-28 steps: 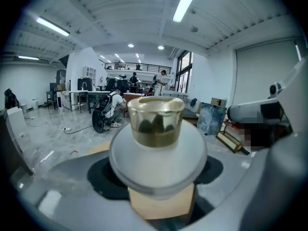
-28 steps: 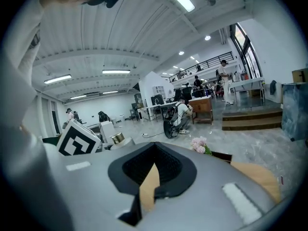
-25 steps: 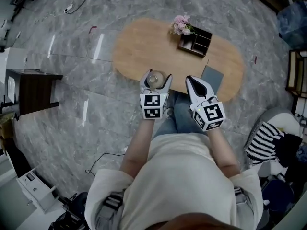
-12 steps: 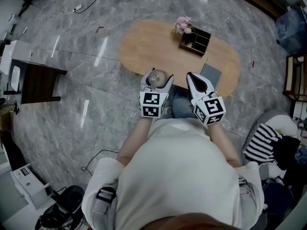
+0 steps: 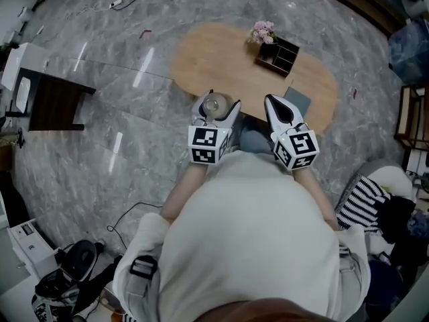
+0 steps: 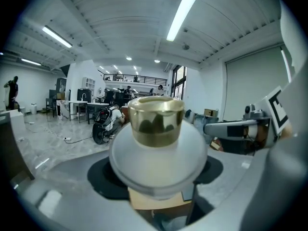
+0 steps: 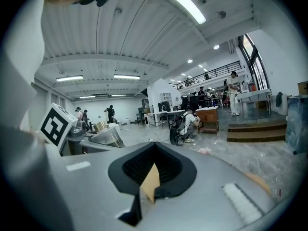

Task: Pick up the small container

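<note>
Overhead view of a person (image 5: 248,247) in a white shirt holding 2 grippers. At 9 o'clock, a dark stand (image 5: 55,103) sits on the marble floor (image 5: 127,159). The left gripper (image 5: 215,112) clasps the container (image 6: 156,129), a white round pot with a gold lid, between wide-set jaws, over the oval table (image 5: 214,59) at its 6 o'clock edge. Just right, the right gripper (image 5: 273,105) is clenched on nothing. A dark box (image 5: 277,54) with pink flowers (image 5: 263,31) stands at the table's 1 o'clock.
</note>
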